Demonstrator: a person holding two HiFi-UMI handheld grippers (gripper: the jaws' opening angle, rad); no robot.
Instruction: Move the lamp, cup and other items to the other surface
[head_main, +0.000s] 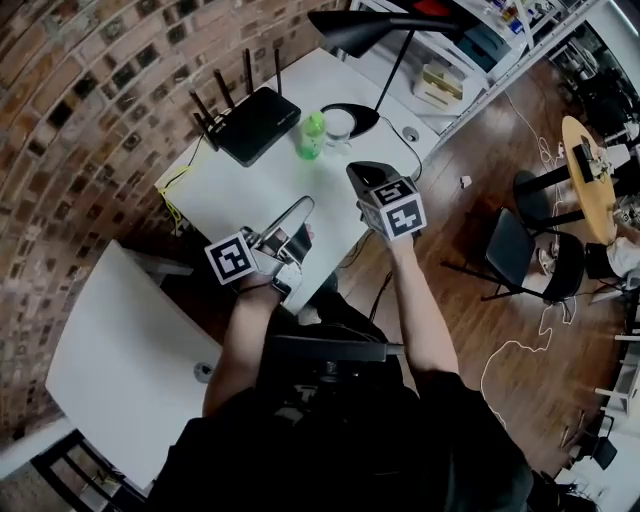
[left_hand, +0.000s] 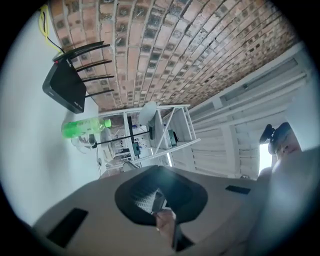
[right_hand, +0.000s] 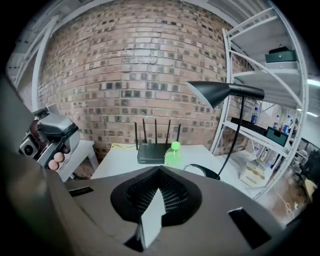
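In the head view, the lamp (head_main: 393, 68), the cup (head_main: 338, 127) and the green bottle (head_main: 311, 137) stand in a tight cluster just right of the router (head_main: 255, 122) on the white table (head_main: 235, 190) by the brick wall. A second white table (head_main: 120, 370) lies well apart from the router, nearer the person. Which of the two is the "other surface" cannot be told, so this fits things waiting to go as well as things already brought. Both the left gripper (head_main: 306, 206) and the right gripper (head_main: 362, 175) hang short of the router, touching nothing. The likely trouble is crowding: a reach for any one item could tip the bottle or cup against the lamp's base. The lamp's cord and the yellow cable by the router could also snag on a lift. In the left gripper view, the jaws look pressed together with nothing between them, and the bottle (left_hand: 82, 127) lies just below the router (left_hand: 67, 87). In the right gripper view, the jaws are closed and empty, and the tall lamp (right_hand: 220, 91), right of the router (right_hand: 151, 152), looks top-heavy. No brand or label is legible in any view, and the cubes show only square patterns.
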